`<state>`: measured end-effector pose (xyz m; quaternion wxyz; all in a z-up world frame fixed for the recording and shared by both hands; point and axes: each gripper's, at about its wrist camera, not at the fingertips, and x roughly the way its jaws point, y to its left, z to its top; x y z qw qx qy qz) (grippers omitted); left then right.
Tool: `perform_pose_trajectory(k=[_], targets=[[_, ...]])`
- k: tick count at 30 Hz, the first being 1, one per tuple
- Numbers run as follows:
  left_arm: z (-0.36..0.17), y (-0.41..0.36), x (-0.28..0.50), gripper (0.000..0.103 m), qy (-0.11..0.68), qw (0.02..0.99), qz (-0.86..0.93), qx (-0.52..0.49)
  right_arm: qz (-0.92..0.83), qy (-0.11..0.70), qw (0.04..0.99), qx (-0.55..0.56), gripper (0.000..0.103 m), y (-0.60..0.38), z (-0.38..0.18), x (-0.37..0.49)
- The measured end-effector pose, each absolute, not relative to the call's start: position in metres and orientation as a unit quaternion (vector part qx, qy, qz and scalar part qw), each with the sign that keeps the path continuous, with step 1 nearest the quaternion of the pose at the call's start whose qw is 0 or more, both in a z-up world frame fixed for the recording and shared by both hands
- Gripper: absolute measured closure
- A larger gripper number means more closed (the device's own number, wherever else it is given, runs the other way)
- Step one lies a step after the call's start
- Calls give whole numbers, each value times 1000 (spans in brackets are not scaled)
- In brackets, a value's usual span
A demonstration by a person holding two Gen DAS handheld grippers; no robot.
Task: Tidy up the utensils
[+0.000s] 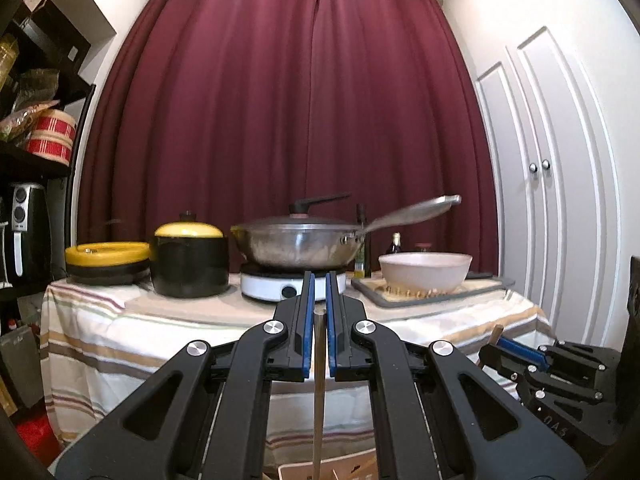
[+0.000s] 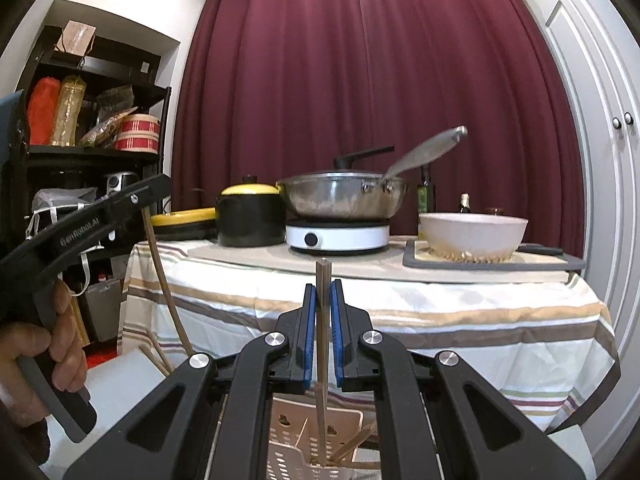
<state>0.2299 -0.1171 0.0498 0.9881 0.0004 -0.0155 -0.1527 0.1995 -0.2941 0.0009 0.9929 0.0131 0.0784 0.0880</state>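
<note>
- Metal-grey chopstick (image 1: 319,380), thin and round, stands upright, pinched between the left gripper's (image 1: 318,300) blue pads.
- "GenRobot.AI" lettering marks that gripper's side.
- Wooden chopstick (image 2: 322,320), square-tipped, is clamped upright by the right gripper (image 2: 322,304) over the near perforated beige holder (image 2: 288,440).

Counting the kitchen table

We count one wok (image 2: 344,200), one white bowl (image 2: 472,236), two yellow-lidded black pots (image 2: 250,216), two bottles (image 2: 426,194), one hotplate (image 2: 338,238), two grippers (image 2: 323,308), each pinching one stick (image 2: 322,280).
</note>
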Motion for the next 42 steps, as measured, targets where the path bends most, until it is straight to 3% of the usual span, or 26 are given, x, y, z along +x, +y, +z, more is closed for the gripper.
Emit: perform_pose_trajectory(k=[10,13,14,15,17,26,35,42], targets=[[6,-121,249,96,43,988,-146,9,85,114,990,15,95,-289,-24,211],[-3,-122,253,86,60,988,-144,12,85,129,988,17,95,-288,-32,215],[-5,-123,254,77,65,988,-143,14,83,131,988,19,93,-288,-34,216],[-6,-123,254,66,67,988,-142,14,83,133,987,20,91,-288,-35,216],[-7,-122,252,54,68,988,-139,14,81,132,988,22,78,-288,-35,215],[7,-113,224,21,53,992,-112,17,68,105,992,20,35,-283,-18,190],[9,-107,178,9,67,994,-84,30,35,117,992,31,22,-285,-16,153],[8,-99,125,5,69,994,-76,32,12,122,992,29,19,-282,-15,115]])
